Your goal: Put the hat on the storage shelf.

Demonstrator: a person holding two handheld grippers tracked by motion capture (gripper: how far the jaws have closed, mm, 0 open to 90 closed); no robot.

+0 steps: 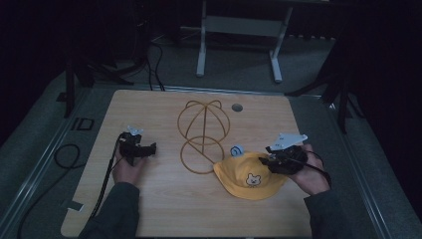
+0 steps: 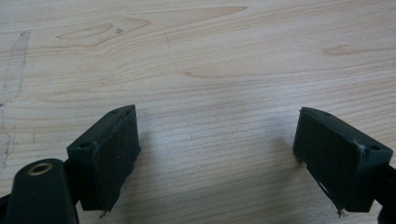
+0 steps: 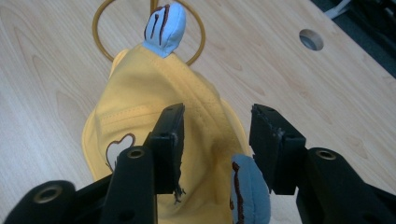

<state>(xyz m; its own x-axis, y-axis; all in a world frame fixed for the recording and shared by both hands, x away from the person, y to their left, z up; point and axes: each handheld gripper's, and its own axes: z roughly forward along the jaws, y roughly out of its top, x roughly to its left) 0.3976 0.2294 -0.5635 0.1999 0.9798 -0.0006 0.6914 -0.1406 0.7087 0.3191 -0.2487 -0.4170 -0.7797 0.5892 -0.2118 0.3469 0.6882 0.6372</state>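
Lying at the lower right of the high view, the yellow hat (image 1: 251,177) is soft cotton, light and floppy, so it will likely sag and fold wherever it is lifted rather than keep its shape. Its stitched brim or the seam along the crown looks like the firmest place to pinch; the two small blue ears (image 3: 163,29) are padded and would probably slip or stretch. A bear face is sewn on its front.

In the right gripper view, the right gripper (image 3: 217,140) has its jaws apart, straddling a ridge of the yellow cloth at the lower centre of the frame, with one blue ear just between them; they are not yet pressed on it.

The left gripper (image 2: 217,154) hangs over bare table (image 2: 210,56) at the left of the high view, jaws wide apart and holding nothing.

Above the hat, at the centre, lies a thin wire frame (image 1: 203,132), stiff, rounded and hat-shaped, resting on pale, smooth wood.
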